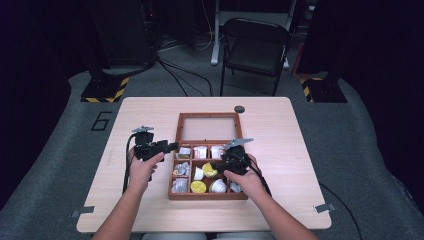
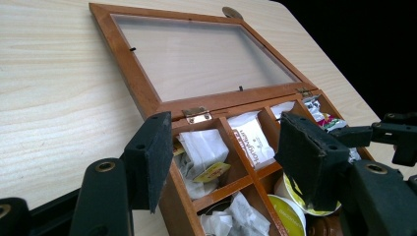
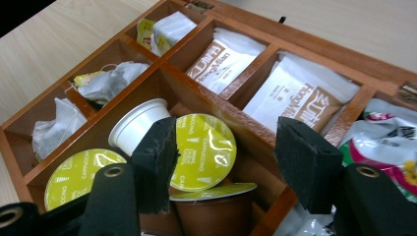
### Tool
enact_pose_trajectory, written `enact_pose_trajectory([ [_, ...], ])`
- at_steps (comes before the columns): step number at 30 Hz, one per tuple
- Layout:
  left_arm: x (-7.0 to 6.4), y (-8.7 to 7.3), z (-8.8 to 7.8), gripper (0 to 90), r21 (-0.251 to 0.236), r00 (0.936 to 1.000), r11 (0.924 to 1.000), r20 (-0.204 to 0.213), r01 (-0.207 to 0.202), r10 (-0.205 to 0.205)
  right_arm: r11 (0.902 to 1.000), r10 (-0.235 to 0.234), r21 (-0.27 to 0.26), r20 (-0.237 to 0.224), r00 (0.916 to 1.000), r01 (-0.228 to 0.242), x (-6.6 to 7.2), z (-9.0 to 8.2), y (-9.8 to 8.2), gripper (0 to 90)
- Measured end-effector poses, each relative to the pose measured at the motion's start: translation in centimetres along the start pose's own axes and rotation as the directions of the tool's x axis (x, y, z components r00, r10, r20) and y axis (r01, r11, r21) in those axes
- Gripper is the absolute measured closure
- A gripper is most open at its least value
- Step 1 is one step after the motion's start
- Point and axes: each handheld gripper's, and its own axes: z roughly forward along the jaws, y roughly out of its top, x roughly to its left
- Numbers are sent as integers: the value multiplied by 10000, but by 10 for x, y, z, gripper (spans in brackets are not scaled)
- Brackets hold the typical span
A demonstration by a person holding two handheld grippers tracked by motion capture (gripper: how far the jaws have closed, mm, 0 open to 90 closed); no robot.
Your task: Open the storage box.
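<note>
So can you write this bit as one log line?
box: lid open | right gripper: open, over yellow-lidded capsule | left gripper: open, at box's left edge

2 bare forearms reach up from the near edge, each hand gripping a black claw. The left hand (image 1: 141, 169) holds the left claw (image 1: 172, 146) level, pointing to the right, its 2 jaws parted with nothing pinched between the pads. The right hand (image 1: 245, 177) holds the right claw (image 1: 214, 165) pointing left and slightly downward, jaws likewise parted and gripping nothing. A cable trails from each.
</note>
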Motion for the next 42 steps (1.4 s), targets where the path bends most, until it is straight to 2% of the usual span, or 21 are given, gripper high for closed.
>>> enact_pose_trajectory([
  [1, 0, 0, -1, 383, -19, 10000, 10000, 12, 18, -18, 9998, -180, -35, -30, 9998, 180, 0, 1, 0, 412],
  [4, 0, -1, -2, 383, -46, 10000, 10000, 22, 81, -80, 9999, -142, 54, -21, 9999, 142, 4, 1, -1, 410],
  [6, -1, -1, -3, 382, -125, 9999, 9998, 18, 155, -155, 9996, -278, 75, -81, 9996, 278, 6, 1, -1, 406],
  [9, -1, -1, -3, 382, -101, 10000, 9999, -53, -18, 18, 9991, -361, 215, -205, 9991, 366, 9, 4, -2, 390],
  [11, -1, -2, -3, 382, -78, 9999, 10000, -96, -52, 51, 9981, -385, 472, -229, 9990, 395, 11, 6, -3, 381],
  [14, -2, -2, -3, 382, -45, 10000, 10000, -79, -40, 40, 9971, -539, 533, -161, 9984, 547, 12, 10, -4, 367],
  [21, -2, -3, -3, 382, -117, 9999, 9999, -101, 4, -5, 9964, -295, 788, -149, 9995, 306, 12, 14, -5, 343],
  [24, -2, -3, -4, 382, -97, 9999, 9999, -123, -50, 49, 9955, -480, 812, -166, 9987, 492, 11, 17, -5, 341],
  [29, -1, -5, -7, 382, -260, 9998, 9996, -180, 47, -52, 9932, -392, 1085, -233, 9990, 415, 13, 23, -5, 338],
  [33, 1, -5, -11, 382, -353, 9995, 9992, -235, 187, -196, 9908, -553, 1216, -315, 9980, 588, 13, 26, -4, 336],
  [34, 1, -5, -12, 382, -372, 9996, 9991, -200, 200, -208, 9909, -412, 1270, -309, 9987, 448, 15, 27, -4, 336],
  [38, 1, -6, -15, 382, -437, 9995, 9989, -270, 165, -177, 9881, -701, 1349, -340, 9970, 741, 14, 30, -2, 338],
  [42, 2, -6, -17, 382, -432, 9994, 9989, -282, 168, -180, 9852, -756, 1521, -271, 9968, 788, 16, 32, -1, 341],
])
